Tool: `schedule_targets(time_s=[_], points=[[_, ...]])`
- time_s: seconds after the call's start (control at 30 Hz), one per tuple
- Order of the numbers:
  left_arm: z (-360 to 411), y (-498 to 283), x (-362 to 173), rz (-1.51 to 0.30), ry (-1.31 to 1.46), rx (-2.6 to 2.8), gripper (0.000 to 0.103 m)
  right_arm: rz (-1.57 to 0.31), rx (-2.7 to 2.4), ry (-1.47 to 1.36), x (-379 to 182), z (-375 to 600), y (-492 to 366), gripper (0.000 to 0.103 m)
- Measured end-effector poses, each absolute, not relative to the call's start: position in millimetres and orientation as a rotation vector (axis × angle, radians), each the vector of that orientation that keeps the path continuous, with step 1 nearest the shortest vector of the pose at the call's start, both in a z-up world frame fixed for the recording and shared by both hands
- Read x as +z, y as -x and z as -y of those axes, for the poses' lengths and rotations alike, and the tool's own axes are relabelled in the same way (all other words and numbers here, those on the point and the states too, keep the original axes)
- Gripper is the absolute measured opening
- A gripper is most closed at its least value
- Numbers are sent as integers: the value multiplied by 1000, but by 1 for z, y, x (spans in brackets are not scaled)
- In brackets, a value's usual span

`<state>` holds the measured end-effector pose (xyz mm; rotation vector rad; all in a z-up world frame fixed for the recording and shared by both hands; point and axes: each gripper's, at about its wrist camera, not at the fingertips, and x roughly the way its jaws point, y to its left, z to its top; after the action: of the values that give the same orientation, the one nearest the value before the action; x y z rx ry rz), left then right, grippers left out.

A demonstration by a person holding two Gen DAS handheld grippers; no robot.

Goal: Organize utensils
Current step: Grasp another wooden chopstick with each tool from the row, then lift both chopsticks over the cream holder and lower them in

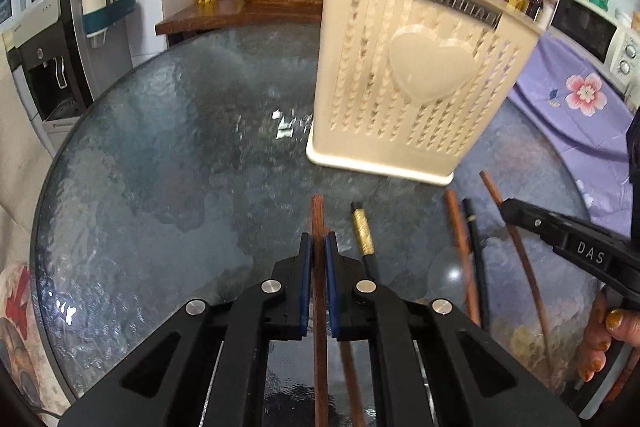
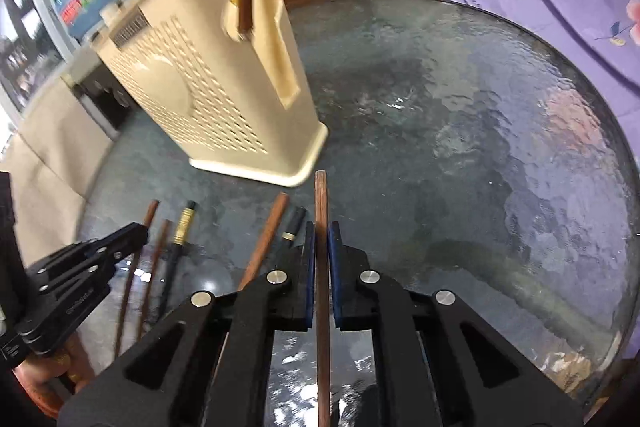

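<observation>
Right wrist view alone shows the cream utensil holder's (image 2: 224,75) side slot; the left shows its heart front. Broad bare glass table (image 2: 480,131) beyond. Left gripper (image 1: 319,247) pinches a brown chopstick (image 1: 318,227); right gripper (image 2: 321,239) pinches another chopstick (image 2: 321,203). Loose chopsticks (image 1: 460,239) lie between them, near the holder's base.

Round, textured glass surface (image 2: 460,99), bearing a cream perforated utensil holder (image 2: 208,75) upright near its middle and several brown and black chopsticks (image 1: 464,247) lying loose just beside it.
</observation>
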<state>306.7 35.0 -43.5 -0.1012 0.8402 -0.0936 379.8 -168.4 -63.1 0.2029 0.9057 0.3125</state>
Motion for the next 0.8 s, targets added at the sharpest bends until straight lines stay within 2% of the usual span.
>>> schedule_targets(time_s=[0.5,0.8], points=[[-42,-263,48,-601,143,-197,7,-625,516,-304,22,206,-322,7],[-39,-240,61,-554,144,-227,6,-535,582,-240,58,206,-284,7]])
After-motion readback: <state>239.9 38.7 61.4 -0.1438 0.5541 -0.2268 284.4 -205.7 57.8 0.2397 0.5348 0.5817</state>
